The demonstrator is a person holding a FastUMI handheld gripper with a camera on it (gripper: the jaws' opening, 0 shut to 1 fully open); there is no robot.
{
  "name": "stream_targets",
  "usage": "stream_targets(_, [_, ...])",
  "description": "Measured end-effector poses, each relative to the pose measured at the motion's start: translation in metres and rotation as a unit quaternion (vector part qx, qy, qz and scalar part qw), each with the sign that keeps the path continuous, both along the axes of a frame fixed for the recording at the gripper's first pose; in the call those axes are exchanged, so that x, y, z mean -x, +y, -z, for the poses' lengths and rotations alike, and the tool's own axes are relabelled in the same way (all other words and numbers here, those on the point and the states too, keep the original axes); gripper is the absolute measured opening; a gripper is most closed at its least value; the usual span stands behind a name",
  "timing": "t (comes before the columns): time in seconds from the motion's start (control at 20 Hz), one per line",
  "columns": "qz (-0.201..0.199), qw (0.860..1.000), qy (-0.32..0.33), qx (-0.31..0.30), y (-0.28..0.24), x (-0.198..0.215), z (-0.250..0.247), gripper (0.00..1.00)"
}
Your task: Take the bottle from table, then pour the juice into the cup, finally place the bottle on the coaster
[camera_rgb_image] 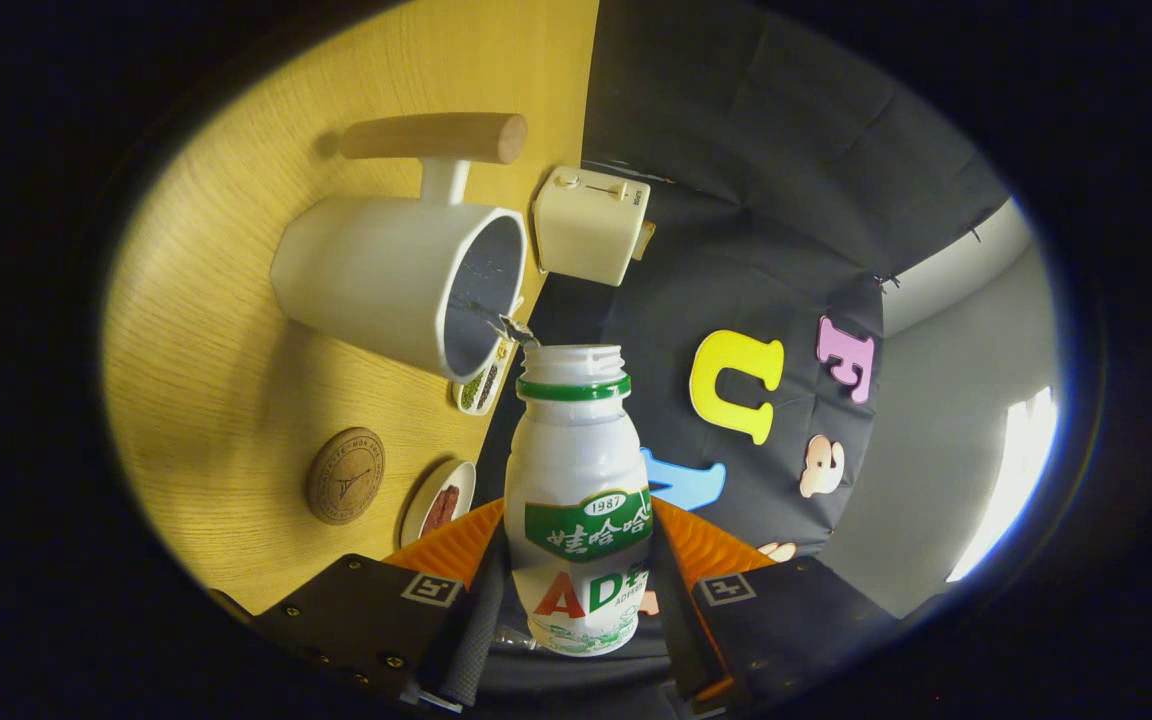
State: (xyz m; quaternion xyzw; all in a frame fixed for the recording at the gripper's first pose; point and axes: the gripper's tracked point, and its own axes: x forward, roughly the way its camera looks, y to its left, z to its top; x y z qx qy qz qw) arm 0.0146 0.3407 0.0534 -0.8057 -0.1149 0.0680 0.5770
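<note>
1. One wooden counter (236, 380) carries everything; the view is rolled, so its surface stands like a wall to the left of the fingers and its far edge runs down the middle, against the dark cloth booth wall (786, 180).
2. One gripper (576, 600) is rolled onto its side, pointing along the counter toward that far edge. Its two fingers (481, 610) press on the lower body of the bottle from either side, pinching it firmly.
3. One white cup (386, 280) stands on the counter near the far edge, beyond the fingers. Its dark inside faces the bottle's mouth, and a wooden handle (436, 137) on a white stem sticks out from its side.
4. One bottle (581, 500), white plastic with a green neck ring and a green label, sits between the fingers. Its cap is off, and it is tipped with the open mouth just beside the cup's rim. A thin stream of liquid (511, 325) bridges from the mouth into the cup.
5. One cream toaster (591, 225) stands at the far edge, just past the cup.
6. One round cork coaster (344, 476) lies bare on the counter, nearer the fingers than the cup and apart from it.
7. Two small dishes sit at the far edge: one (441, 505) holding something reddish beside the coaster, one (484, 385) holding dark bits, partly behind the cup.
</note>
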Motion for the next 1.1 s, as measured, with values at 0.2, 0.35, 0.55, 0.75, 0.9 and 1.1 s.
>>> stream_targets(0.2, [-0.003, 1.0, -0.007, 0.005, 0.001, 0.0004, -0.0005, 0.71])
stream_targets(0.35, [-0.005, 1.0, -0.01, 0.012, 0.002, 0.0014, -0.0008, 0.71])
stream_targets(0.55, [-0.008, 1.0, -0.014, 0.02, 0.0025, 0.0024, -0.0016, 0.71])
stream_targets(0.75, [-0.011, 0.999, -0.015, 0.026, 0.0036, 0.0026, -0.0016, 0.71])
stream_targets(0.9, [-0.011, 0.999, -0.014, 0.032, 0.0036, 0.0016, -0.0016, 0.71])
stream_targets(1.1, [-0.011, 0.999, -0.014, 0.037, 0.004, 0.0015, -0.0014, 0.7])
